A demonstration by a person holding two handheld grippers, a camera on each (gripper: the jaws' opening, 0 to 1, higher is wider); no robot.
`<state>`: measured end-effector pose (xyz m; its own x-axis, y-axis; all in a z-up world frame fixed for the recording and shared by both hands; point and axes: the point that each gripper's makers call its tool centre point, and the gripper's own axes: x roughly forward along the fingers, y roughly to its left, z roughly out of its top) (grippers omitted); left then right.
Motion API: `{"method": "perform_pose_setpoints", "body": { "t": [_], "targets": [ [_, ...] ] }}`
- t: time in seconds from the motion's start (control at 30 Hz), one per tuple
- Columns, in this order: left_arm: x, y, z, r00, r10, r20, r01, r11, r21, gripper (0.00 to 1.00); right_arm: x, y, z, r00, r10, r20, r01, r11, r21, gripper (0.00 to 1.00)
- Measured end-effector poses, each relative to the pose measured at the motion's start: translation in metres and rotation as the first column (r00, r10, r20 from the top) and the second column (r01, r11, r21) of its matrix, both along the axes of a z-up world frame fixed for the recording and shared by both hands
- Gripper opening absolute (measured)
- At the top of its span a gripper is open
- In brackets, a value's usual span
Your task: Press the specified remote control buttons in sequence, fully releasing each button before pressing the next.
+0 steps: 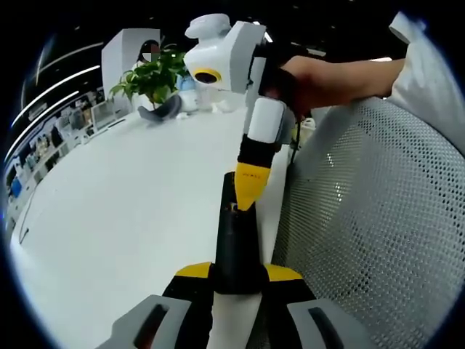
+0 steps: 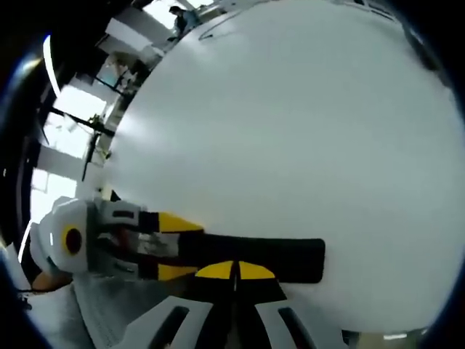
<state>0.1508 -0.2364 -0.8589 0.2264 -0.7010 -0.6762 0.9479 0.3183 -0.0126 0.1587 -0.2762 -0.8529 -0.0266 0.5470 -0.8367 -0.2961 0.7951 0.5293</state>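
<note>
Remote clamped between left gripper fingers, steadied for pressing; right gripper closed, empty, fingertips on button.

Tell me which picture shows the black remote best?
The right gripper view: the black remote lies long across the white table, seen from one end to the other. In the left gripper view the remote runs away from the camera, partly hidden by the right gripper.
</note>
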Motion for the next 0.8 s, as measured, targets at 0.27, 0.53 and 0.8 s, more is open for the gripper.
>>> {"method": "perform_pose_setpoints", "body": {
  "t": [0.27,0.53,0.8],
  "targets": [
    [0.0002,-0.0001,-0.0001,1.0,-0.001,0.001,0.001,1.0,0.001,0.25,0.0002,-0.0009,0.0003,1.0,0.011,0.013,-0.011,1.0,-0.012,0.0],
    [0.0004,-0.0002,-0.0001,1.0,0.0,0.002,0.0,1.0,0.002,0.25,-0.0011,-0.0001,-0.0006,0.998,0.044,0.04,-0.043,0.999,-0.029,0.0],
    [0.0003,-0.0003,-0.0003,1.0,-0.001,0.001,0.001,1.0,0.002,0.25,-0.002,-0.001,-0.0024,0.997,0.061,0.042,-0.059,0.997,-0.042,0.0]
  ]
}}
